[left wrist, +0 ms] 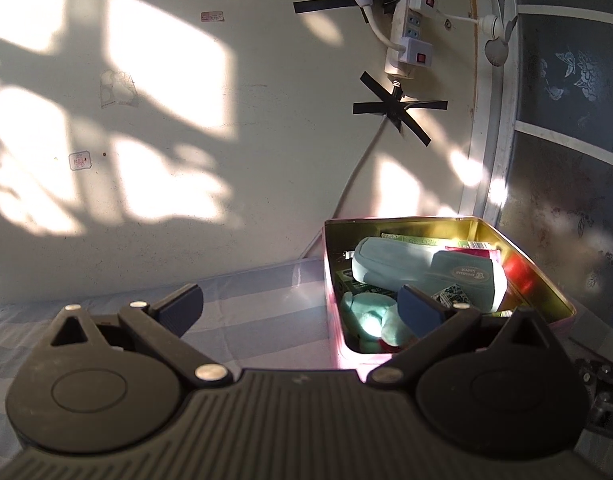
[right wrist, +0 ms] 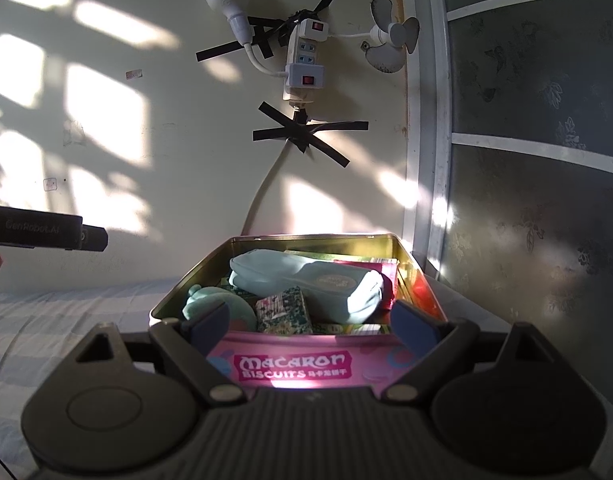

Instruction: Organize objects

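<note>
A pink "Macaron Biscuits" tin (right wrist: 294,366) stands open on a blue checked bedsheet (right wrist: 66,312). It holds a light blue pencil pouch (right wrist: 306,280), a teal plush toy (right wrist: 210,300), a small patterned box (right wrist: 282,310) and red and green packets. My right gripper (right wrist: 312,322) is open and empty, just in front of the tin's near wall. My left gripper (left wrist: 300,308) is open and empty, its right finger over the tin's (left wrist: 332,280) left edge. The pouch (left wrist: 422,270) and the plush toy (left wrist: 370,316) show in the left wrist view.
A cream wall (left wrist: 186,120) rises behind the bed, with a power strip (right wrist: 302,60) taped to it and a cord hanging down. A dark patterned panel (right wrist: 538,200) with white frame stands at the right. The left gripper's body (right wrist: 46,232) shows at the right view's left edge.
</note>
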